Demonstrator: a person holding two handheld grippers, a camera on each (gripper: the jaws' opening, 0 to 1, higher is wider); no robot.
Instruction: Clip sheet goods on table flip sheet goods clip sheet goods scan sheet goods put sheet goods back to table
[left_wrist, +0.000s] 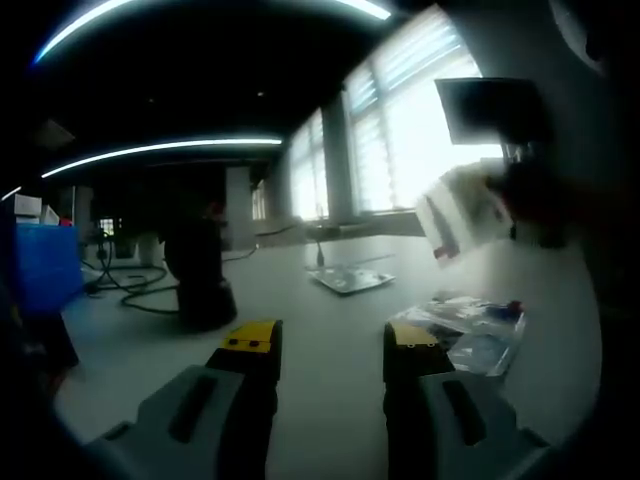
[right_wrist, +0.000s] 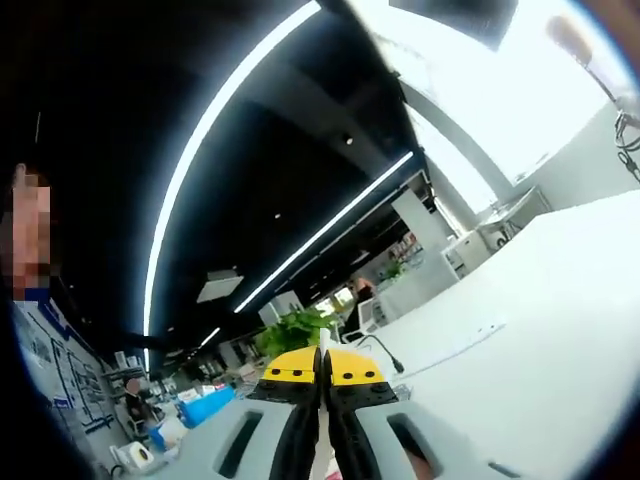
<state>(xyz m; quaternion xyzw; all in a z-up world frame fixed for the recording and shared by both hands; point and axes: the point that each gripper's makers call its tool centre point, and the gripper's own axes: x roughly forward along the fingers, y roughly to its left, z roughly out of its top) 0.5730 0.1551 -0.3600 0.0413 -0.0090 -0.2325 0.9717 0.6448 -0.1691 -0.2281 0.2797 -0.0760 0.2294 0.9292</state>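
the right hand-held gripper (right_wrist: 322, 372) has its yellow-tipped jaws pressed together on a thin white sheet good (right_wrist: 322, 345) whose edge stands up between them, and in the left gripper view this same packet (left_wrist: 462, 212) is seen lifted in the air at the upper right, well above the white surface (left_wrist: 330, 330). the left hand-held gripper (left_wrist: 330, 340) has its jaws apart with nothing between them, low over the surface. more sheet goods in clear bags (left_wrist: 480, 325) lie on the surface just beside its right jaw, a flat silver packet (left_wrist: 350, 279) lies farther away, and a dark stand (left_wrist: 200, 275) with cables is at the left near a blue box (left_wrist: 45, 265).
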